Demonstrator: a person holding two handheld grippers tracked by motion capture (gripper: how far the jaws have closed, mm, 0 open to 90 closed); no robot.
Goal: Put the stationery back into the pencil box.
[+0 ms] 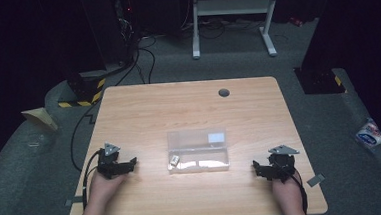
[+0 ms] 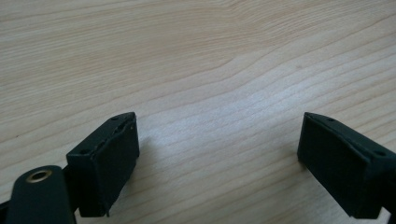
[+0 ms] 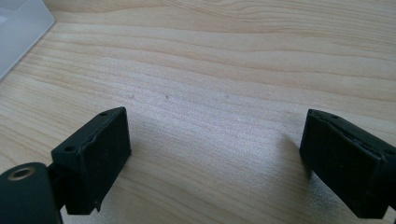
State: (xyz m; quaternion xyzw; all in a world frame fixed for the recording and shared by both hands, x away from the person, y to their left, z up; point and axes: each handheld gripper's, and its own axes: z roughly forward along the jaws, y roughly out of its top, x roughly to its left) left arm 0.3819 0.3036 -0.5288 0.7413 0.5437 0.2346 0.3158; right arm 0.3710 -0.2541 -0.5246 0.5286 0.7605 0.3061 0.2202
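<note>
basically pre-start: left tool and right tool, both spread wide and empty, rest on tabletop; clear case between them, likely next reach.

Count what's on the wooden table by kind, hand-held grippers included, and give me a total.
Hand-held grippers: 2, left hand-held gripper and right hand-held gripper, both with jaws apart
Clear plastic box: 1
Small white item in the box: 1
Grey round grommet in the tabletop: 1
Total: 5
</note>
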